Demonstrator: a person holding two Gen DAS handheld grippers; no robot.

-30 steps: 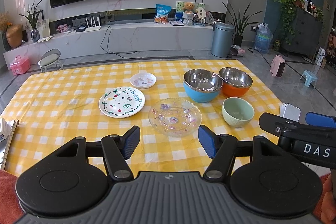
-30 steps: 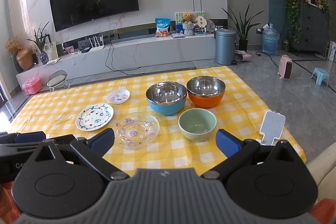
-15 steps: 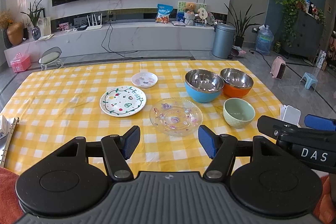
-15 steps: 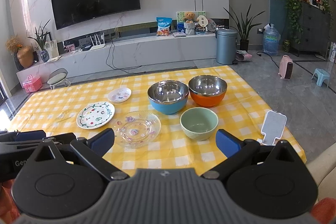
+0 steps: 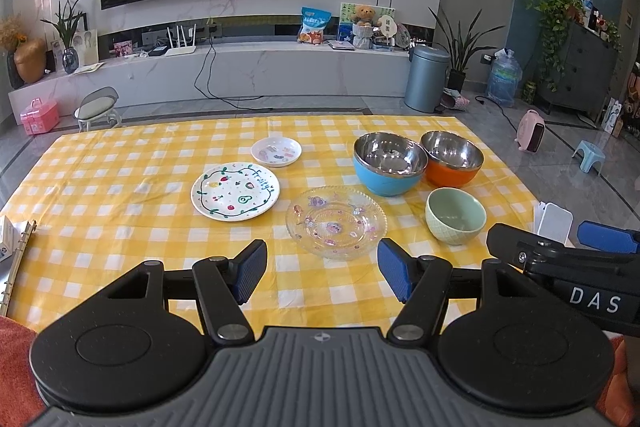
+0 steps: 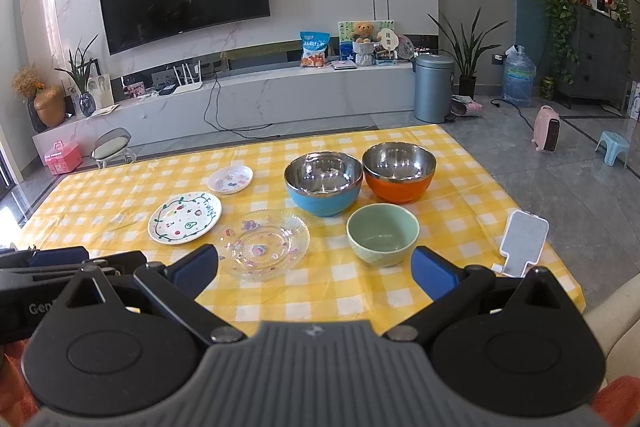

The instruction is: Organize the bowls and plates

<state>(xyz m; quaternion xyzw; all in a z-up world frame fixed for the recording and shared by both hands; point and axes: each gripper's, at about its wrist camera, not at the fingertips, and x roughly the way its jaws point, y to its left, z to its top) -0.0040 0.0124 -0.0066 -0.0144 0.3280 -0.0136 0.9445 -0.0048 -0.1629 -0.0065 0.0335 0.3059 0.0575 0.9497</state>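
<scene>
Left gripper (image 5: 322, 273): fingers apart, empty, above near tabletop (image 5: 120, 187) edge. Right gripper (image 6: 314, 267): fingers wide apart, empty, toward near right corner.

Centre of tabletop: glass plate (image 5: 336, 223), nearest the near edge; painted plate (image 5: 235, 191) to its left; small dish (image 5: 276, 151) beyond.

Toward right edge: green bowl (image 5: 456, 214) nearest; blue bowl (image 5: 388, 163) and orange bowl (image 5: 452, 158) behind, side by side.

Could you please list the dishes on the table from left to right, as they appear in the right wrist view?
Fruit-patterned white plate → small white dish → clear glass plate → blue bowl → green bowl → orange bowl.
</scene>
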